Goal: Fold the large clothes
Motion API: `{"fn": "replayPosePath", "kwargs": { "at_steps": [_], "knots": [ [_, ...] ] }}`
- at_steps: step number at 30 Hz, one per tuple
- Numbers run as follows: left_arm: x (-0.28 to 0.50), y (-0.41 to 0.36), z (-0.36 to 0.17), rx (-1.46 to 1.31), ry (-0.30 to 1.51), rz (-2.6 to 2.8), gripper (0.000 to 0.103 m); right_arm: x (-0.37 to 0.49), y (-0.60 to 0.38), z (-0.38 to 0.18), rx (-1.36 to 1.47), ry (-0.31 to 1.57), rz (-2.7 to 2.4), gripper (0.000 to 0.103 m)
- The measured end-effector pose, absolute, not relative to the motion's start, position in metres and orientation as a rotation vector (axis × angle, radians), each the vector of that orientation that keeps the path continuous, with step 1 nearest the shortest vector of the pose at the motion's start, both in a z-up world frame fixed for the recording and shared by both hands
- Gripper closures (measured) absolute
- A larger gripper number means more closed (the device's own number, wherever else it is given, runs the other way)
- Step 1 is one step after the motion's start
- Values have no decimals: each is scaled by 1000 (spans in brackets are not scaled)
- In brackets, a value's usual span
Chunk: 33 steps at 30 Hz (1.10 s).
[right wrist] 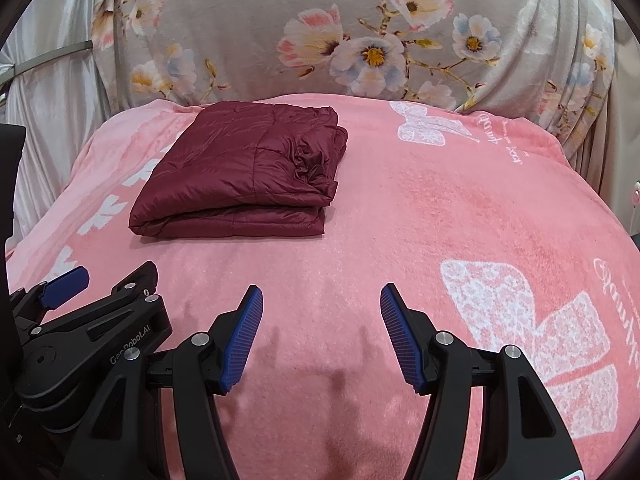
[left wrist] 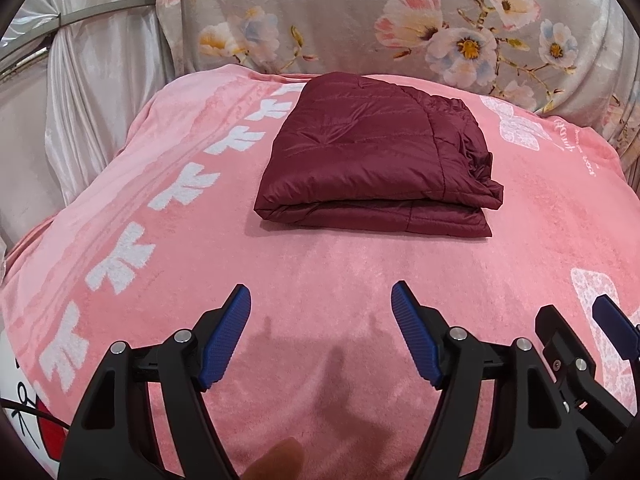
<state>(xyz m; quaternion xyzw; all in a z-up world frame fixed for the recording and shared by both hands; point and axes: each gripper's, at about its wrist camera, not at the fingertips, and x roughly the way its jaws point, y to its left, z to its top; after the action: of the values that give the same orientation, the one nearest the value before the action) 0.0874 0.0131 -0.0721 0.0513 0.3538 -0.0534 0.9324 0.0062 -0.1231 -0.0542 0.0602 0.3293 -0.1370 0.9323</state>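
— Left gripper [left wrist: 321, 300] first: how does it stand?

— Spread wide, nothing between its ribbed blue pads [left wrist: 224, 338], hanging over bare blanket near the front edge. Same for the right gripper [right wrist: 322, 300], black frame, blue pads parted and holding nothing; the two sit side by side, close together.

— And the garment?

— A maroon quilted jacket [left wrist: 372, 160], shiny and slippery-looking, stitched in panels. It lies folded into a thick, roughly rectangular bundle, with a rounded fold facing the grippers and bunched, crumpled layers along its right side. It sits toward the far edge of the pink blanket [left wrist: 320, 264], well apart from both grippers.

— What is the blanket like?

— Fleecy and plush, pink, with a row of white bow shapes [left wrist: 120, 260] along the left edge and larger lacy white bows [right wrist: 532, 340] toward the right.

— Behind it?

— A grey floral cloth [right wrist: 280, 20] draped at the far edge, printed with pink, white and blue blossoms, and a glossy pale curtain [left wrist: 100, 100] hanging in folds at the far left corner.
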Motion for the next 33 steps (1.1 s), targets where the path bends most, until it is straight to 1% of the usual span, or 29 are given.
{"fn": "replayPosePath", "kwargs": {
  "at_steps": [33],
  "knots": [
    [90, 17, -70, 93, 734, -109, 33, 8, -117, -52, 117, 671, -284, 42]
  ]
}}
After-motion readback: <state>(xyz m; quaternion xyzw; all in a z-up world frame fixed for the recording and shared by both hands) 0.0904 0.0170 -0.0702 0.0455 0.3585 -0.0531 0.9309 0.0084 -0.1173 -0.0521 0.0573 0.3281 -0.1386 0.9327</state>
